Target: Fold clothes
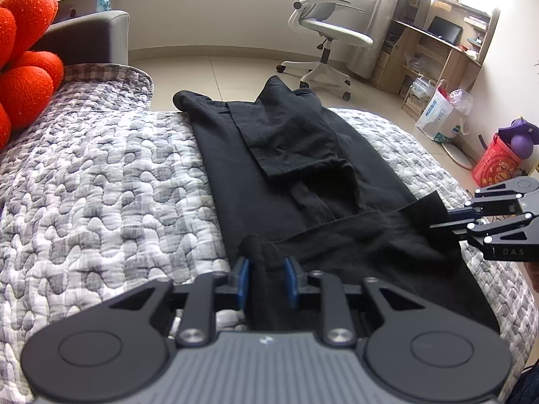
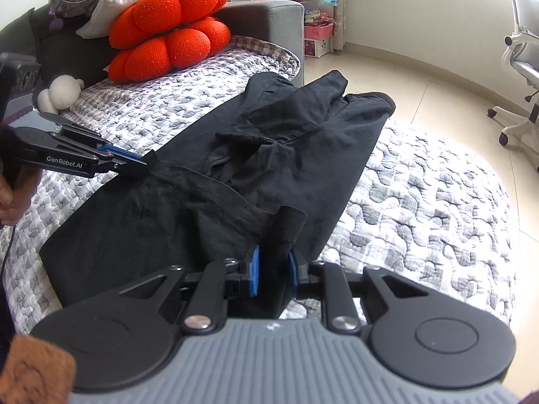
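Two grippers, left (image 1: 266,277) and right (image 2: 273,271), sit partly open, hem cloth loose between the pads; we cannot tell any pinch. Our black garment (image 1: 286,168) lies lengthwise on the quilt's (image 1: 101,185) near edge; next, regrip and fold forward.

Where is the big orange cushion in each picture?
Left wrist view: the orange cushion sits at the far left edge, cut off by the frame, beside the quilted bed cover.
Right wrist view: the cushion is at the upper left, whole, leaning on the grey sofa arm.
Shared landmark: the black garment spread across the cover in both views.
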{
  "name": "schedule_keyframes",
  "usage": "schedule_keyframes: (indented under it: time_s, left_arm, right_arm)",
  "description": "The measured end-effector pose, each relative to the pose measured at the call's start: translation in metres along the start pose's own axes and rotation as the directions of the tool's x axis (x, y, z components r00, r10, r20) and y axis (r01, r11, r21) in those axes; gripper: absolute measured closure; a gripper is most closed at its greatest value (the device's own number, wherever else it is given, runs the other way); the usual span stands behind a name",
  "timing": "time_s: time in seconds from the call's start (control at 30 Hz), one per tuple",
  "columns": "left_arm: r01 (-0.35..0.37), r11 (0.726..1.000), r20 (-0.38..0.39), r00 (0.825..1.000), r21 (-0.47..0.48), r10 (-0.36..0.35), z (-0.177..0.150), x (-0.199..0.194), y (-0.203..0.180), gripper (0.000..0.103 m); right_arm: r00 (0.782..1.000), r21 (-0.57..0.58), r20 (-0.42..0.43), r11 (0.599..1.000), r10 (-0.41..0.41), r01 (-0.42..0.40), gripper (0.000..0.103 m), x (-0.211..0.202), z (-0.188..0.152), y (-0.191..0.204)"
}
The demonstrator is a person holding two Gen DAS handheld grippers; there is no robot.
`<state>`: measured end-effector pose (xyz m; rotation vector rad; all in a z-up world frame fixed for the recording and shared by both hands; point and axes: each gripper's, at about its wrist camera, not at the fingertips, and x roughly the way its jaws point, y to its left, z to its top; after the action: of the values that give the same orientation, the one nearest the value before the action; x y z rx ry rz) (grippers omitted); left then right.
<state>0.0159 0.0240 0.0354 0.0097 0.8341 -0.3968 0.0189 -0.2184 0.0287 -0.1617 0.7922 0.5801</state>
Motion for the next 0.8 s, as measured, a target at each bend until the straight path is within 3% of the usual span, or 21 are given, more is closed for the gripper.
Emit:
schedule_keyframes:
  time_s: [0.2,0.3,0.4,0.8]
  left_arm:
    - [-0.024,1.0,-0.001,1.0,0.019,0.024,-0.001,0.001,-0.002,0.068]
    - [-0.059,0.997,0.014,0.998,0.041,0.058,0.001,-0.002,-0.006,0.083]
    - [-0.069,0.994,0.038,0.997,0.089,0.066,0.001,-0.006,-0.013,0.091]
    - [-0.006,0.992,0.048,0.999,0.128,0.0,0.0,-0.005,-0.019,0.091]
  right_arm:
    - [1.0,0.0,-0.002,1.0,0.0,0.0,0.081,0.0,-0.001,0.0]
    - [1.0,0.003,-0.002,1.0,0.003,-0.003,0.081,0.001,-0.001,0.0]
    - [1.0,0.006,-0.002,1.0,0.006,-0.006,0.081,0.001,-0.001,-0.001]
    - [1.0,0.039,-0.012,0.999,0.014,-0.013,0.081,0.004,-0.001,-0.004]
